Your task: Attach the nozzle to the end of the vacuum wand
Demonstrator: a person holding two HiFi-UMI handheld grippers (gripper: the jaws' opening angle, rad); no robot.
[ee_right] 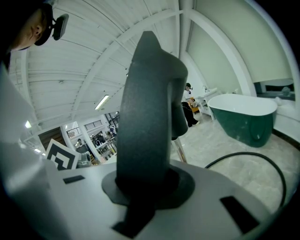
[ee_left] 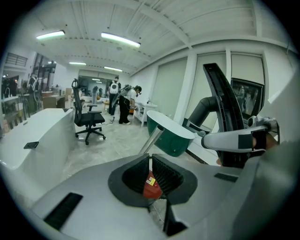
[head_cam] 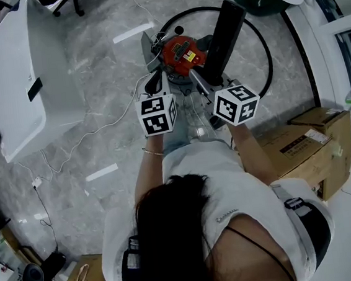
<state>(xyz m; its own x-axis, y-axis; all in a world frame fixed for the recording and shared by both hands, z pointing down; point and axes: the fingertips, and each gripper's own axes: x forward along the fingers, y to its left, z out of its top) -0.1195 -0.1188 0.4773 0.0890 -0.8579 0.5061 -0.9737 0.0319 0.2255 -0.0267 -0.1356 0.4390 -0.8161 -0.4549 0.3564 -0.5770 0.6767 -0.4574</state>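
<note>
Person's head (head_cam: 172,230) nearest, at bottom of head view. Left tool (ee_left: 151,164): jaws closed together, nothing seen between the pads. Red vacuum (head_cam: 182,52) on the floor beyond. Wand (ee_left: 152,142) slants up past the left tool's tips; appears unheld. Right tool (ee_right: 145,187): clamped on black nozzle (ee_right: 145,117), upright, right of wand and not yet on it. Risk: the unsteadied wand likely swings aside under the push, or the long nozzle pivots in the pads.

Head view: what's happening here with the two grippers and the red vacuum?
A person holds a gripper in each hand over the red vacuum. The right gripper is clamped on the long black nozzle. The left gripper is shut on nothing, a metal tube just beyond its tips. Nozzle and tube are apart.
</note>
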